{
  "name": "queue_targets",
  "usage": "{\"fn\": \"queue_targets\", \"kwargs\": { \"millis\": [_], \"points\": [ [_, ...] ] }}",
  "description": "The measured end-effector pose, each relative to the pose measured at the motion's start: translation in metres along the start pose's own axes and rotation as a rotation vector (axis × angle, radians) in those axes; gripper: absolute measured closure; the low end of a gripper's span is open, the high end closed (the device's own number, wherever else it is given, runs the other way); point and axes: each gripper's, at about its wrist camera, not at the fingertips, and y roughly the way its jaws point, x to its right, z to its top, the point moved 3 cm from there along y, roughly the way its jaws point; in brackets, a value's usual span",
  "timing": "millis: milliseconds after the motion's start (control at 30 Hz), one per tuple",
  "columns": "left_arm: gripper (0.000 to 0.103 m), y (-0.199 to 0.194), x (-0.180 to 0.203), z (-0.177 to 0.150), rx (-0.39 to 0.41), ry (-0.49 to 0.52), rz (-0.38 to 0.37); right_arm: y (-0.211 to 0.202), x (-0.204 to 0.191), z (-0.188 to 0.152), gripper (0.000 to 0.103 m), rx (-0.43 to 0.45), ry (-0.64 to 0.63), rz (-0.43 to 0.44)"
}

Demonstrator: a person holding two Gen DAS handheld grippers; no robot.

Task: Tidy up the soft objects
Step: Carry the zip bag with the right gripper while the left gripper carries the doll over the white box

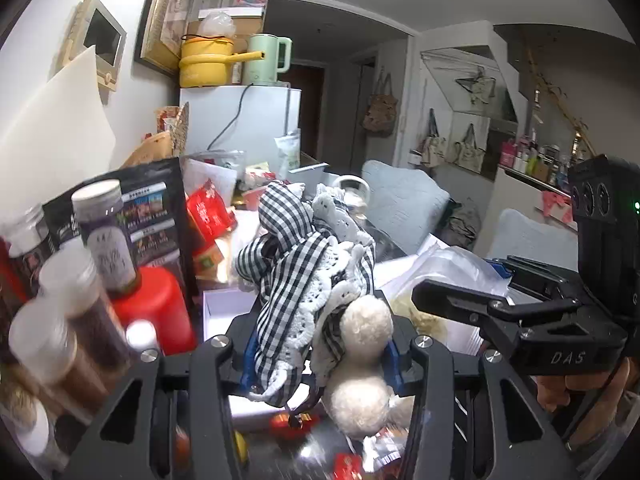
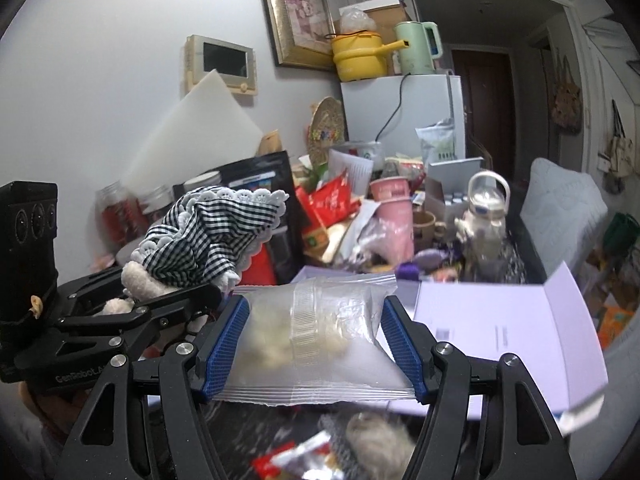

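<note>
My left gripper [image 1: 320, 356] is shut on a soft toy in a black-and-white checked dress [image 1: 304, 280] with white lace trim and cream woolly limbs [image 1: 364, 360], held up above the table. The toy also shows at the left of the right wrist view [image 2: 208, 232], with the left gripper [image 2: 176, 304] under it. My right gripper [image 2: 316, 340] is shut on a clear zip bag [image 2: 312, 336] with pale soft lumps inside. The right gripper shows at the right of the left wrist view [image 1: 440, 300].
Jars with white lids [image 1: 100, 232] and a red container [image 1: 156, 312] crowd the left. A white box [image 2: 500, 320] lies open at the right. A fluffy beige thing [image 2: 376, 440] and wrappers lie on the dark table below. Cups, a white kettle [image 2: 484, 216] and packets stand behind.
</note>
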Motion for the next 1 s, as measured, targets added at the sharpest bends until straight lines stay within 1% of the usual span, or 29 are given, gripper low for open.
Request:
{"fn": "queue_targets", "kwargs": {
  "millis": [100, 267, 400, 600, 733, 867, 1000],
  "points": [
    [0.056, 0.022, -0.009, 0.011, 0.0, -0.005, 0.009, 0.019, 0.009, 0.012, 0.035, 0.002, -0.003, -0.001],
    [0.056, 0.067, -0.018, 0.023, -0.022, 0.004, 0.03, 0.051, 0.029, 0.025, 0.035, -0.001, -0.01, -0.013],
    [0.056, 0.103, -0.029, 0.025, -0.056, 0.011, 0.055, 0.079, 0.047, 0.032, 0.035, -0.016, -0.003, -0.017],
    [0.056, 0.143, -0.042, 0.022, -0.114, 0.012, 0.084, 0.121, 0.066, 0.036, 0.035, -0.061, 0.004, -0.016],
    [0.056, 0.166, -0.05, 0.011, -0.177, 0.019, 0.107, 0.144, 0.073, 0.033, 0.035, -0.103, 0.0, -0.018],
    [0.056, 0.189, -0.055, -0.007, -0.268, 0.016, 0.125, 0.166, 0.081, 0.024, 0.035, -0.15, 0.017, -0.021],
    [0.056, 0.207, -0.055, -0.023, -0.341, 0.019, 0.125, 0.184, 0.087, 0.015, 0.035, -0.209, 0.02, -0.038]
  ]
}}
